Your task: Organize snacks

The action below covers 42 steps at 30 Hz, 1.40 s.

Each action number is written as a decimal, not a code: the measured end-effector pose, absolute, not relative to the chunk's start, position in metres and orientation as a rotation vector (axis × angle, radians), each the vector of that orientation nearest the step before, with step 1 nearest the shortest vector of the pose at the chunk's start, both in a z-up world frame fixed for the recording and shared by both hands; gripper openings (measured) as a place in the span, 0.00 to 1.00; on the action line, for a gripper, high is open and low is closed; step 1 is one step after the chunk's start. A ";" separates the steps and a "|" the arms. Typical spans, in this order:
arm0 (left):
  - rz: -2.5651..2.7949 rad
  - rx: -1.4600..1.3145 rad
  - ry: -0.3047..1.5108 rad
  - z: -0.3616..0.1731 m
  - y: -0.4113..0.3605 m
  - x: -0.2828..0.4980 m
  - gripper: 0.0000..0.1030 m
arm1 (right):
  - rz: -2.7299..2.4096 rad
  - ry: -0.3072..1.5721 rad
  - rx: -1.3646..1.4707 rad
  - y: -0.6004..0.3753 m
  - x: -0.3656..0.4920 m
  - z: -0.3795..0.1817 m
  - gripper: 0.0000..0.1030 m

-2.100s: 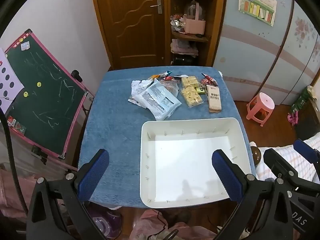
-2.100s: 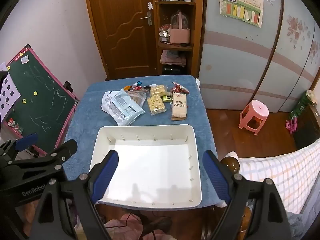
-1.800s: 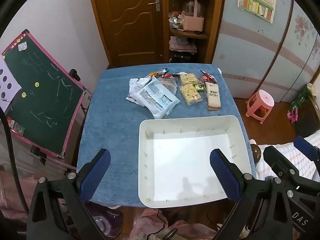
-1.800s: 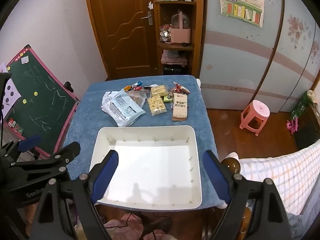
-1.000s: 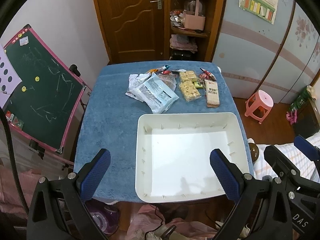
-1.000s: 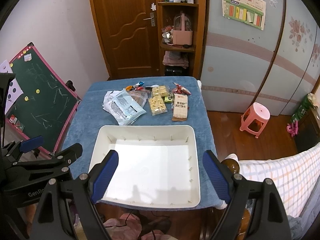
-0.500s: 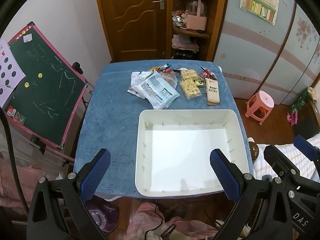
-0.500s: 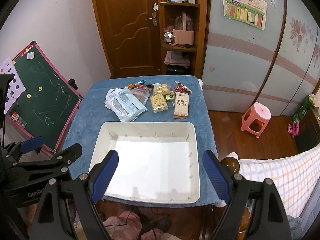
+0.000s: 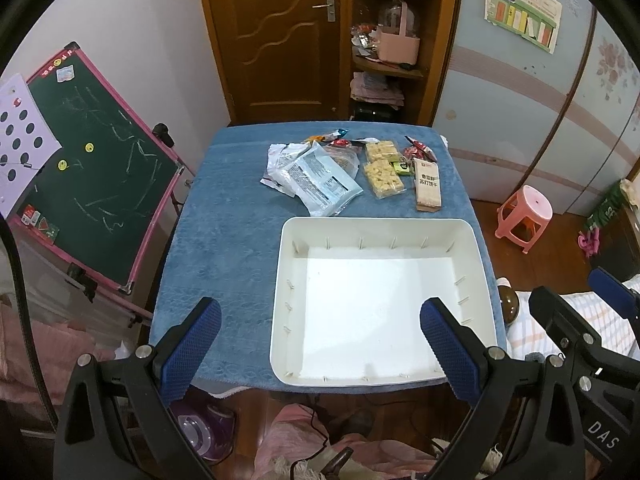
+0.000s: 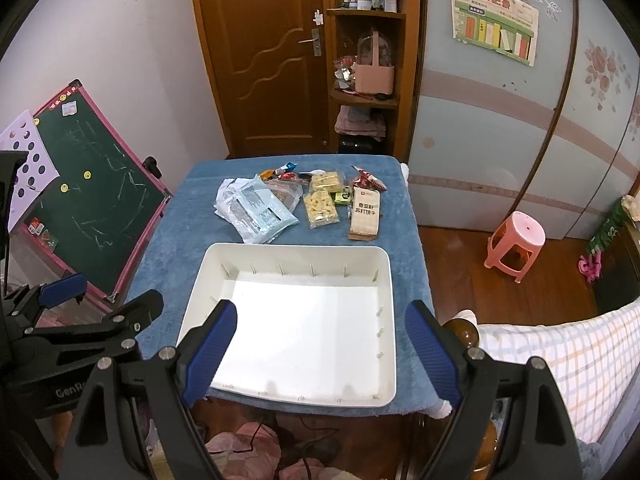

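White plastic bin (image 9: 476, 248) sits on the blue-towelled counter (image 9: 224, 240), snack packets (image 9: 320, 180) (a loose cluster) at its 12 o'clock. Left claw (image 9: 320, 350) and right claw (image 10: 322, 350) hover at 6 o'clock, both spread apart.

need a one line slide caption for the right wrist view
Open right gripper poised above an empty white bin on a blue-clothed table, snack packets waiting beyond it.

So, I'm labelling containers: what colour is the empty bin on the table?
White: the bin is plain white inside and out, on the blue cloth. Right wrist view shows it best.
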<state>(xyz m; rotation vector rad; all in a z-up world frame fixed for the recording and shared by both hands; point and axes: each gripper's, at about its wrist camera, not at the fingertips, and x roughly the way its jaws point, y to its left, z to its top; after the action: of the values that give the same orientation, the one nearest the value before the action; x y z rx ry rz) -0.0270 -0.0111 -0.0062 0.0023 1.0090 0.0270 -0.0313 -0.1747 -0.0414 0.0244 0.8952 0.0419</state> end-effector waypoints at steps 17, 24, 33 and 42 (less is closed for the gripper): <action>0.033 0.010 1.001 -0.004 -0.013 -0.026 0.96 | 0.048 0.887 0.025 -0.176 -0.032 -0.042 0.84; 0.051 0.006 1.013 -0.007 -0.009 -0.025 0.96 | 0.056 0.895 0.014 -0.174 -0.031 -0.044 0.84; 0.013 0.003 1.011 -0.010 0.000 -0.003 0.96 | 0.033 0.880 0.005 -0.163 -0.017 -0.043 0.84; -0.011 0.058 1.019 -0.014 0.044 0.052 0.97 | 0.022 0.904 0.020 -0.128 0.032 -0.048 0.84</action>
<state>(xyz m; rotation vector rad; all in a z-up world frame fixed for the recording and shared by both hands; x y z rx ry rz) 0.0522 0.0441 -0.0136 0.0580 1.0188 -0.0114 0.0319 -0.1276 -0.0478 0.0204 0.9035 0.0220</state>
